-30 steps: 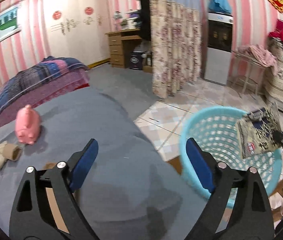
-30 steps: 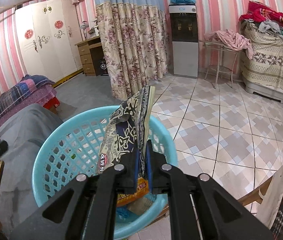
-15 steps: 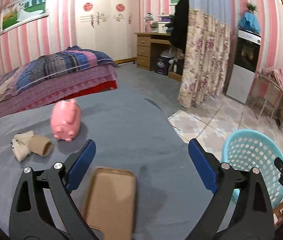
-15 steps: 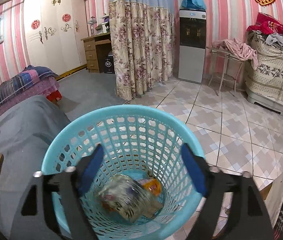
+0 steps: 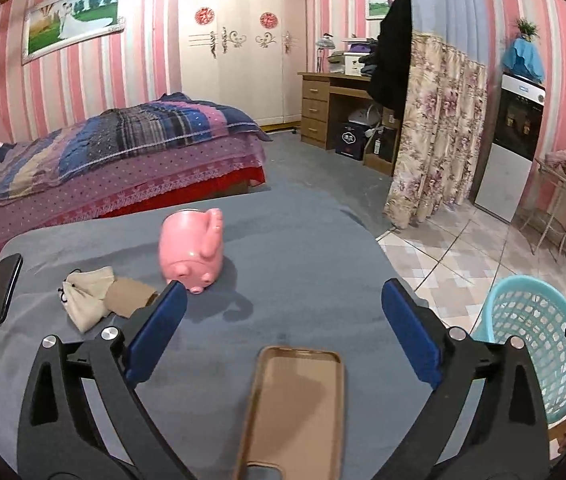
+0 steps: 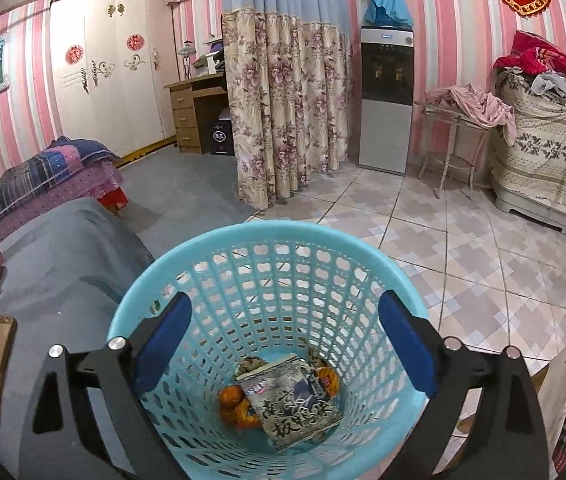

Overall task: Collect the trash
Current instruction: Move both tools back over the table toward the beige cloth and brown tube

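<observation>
Trash packet (image 6: 297,404) lies at the bottom of the blue basket (image 6: 219,248). Right gripper (image 6: 283,344) hangs over the basket, fingers spread, holding nothing. Left gripper (image 5: 283,334), also spread, hovers above the phone case (image 5: 295,412) left of the basket.

The case (image 5: 295,412) is cut off by the picture's lower edge. Orange wrappers (image 6: 235,404) are half hidden under the packet (image 6: 295,404).
</observation>
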The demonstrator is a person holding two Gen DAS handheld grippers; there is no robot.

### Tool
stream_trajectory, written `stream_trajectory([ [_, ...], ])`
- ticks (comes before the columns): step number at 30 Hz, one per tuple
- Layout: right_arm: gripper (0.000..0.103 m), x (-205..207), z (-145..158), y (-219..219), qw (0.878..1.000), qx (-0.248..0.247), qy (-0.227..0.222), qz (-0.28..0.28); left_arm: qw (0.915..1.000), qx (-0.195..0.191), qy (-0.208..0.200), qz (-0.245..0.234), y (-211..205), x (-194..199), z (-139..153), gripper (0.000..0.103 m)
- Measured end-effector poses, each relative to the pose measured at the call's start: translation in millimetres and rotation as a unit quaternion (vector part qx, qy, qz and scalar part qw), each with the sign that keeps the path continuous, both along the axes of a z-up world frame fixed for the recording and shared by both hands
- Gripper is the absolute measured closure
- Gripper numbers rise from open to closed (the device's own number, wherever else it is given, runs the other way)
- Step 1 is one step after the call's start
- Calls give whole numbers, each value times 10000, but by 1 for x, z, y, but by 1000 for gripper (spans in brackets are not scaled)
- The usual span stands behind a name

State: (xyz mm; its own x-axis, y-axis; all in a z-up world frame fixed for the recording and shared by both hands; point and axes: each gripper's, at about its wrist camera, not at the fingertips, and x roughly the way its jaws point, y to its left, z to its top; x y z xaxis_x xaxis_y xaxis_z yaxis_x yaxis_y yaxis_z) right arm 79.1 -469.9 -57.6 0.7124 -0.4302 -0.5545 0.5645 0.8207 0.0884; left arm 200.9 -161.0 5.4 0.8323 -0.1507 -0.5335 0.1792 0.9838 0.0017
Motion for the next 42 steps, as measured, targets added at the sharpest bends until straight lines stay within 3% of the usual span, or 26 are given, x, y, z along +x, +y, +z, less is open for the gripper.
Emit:
stream_trajectory([
  [22, 10, 39, 22, 81, 9952, -376, 11, 906, 9987, -68, 10, 505, 70, 15, 6, 6],
  [42, 10, 74, 28, 189, 9732, -792, 167, 2153, 9940, -178, 303, 1039, 147, 39, -5, 6],
])
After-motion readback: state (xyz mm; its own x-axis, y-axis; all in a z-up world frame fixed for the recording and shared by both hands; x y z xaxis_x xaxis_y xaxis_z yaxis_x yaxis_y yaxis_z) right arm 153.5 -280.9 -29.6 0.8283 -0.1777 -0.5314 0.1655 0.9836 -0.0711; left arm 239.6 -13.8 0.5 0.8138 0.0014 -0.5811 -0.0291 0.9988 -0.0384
